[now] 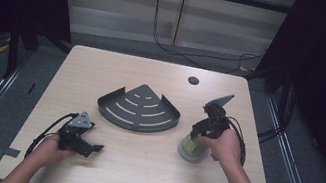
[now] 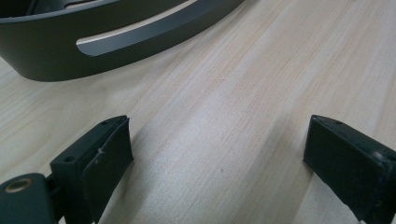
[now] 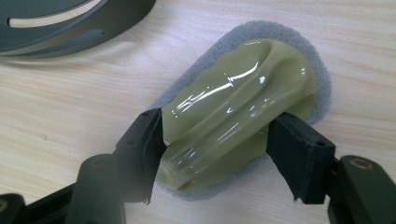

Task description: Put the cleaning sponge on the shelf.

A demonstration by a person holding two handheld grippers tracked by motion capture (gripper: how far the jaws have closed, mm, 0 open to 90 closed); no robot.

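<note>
Sponge (image 3: pixel 243 116) with a glossy olive-green handle on a grey foam pad lies flat on the wooden table (image 1: pixel 137 168), at the near right, just in front of the person's right hand (image 1: pixel 225 145). In the right gripper view the right gripper (image 3: pixel 217 140) has one black jaw on each side of the green handle, both pads touching its sides, so it is pinching the sponge by the handle while the grey pad rests on the wood. From above, this gripper (image 1: pixel 205 129) points down at the sponge, its grey plate tipped upward and its cable trailing back along the forearm

Nearer the front edge on the left, the left gripper (image 1: pixel 95 148) lies low over the table in the person's left hand (image 1: pixel 51 150), pointing to the right. In the left gripper view the left gripper (image 2: pixel 217 149) has its jaws spread wide apart over bare wood, with nothing between them

Farther back, in the middle of the table, sits a dark grey corner shelf (image 1: pixel 140 108) with curved slots in its floor and a low rim; its curved side faces the person. It is near the sponge but not touching it. Beyond it, a small round hole (image 1: pixel 193 80) shows in the tabletop
</note>
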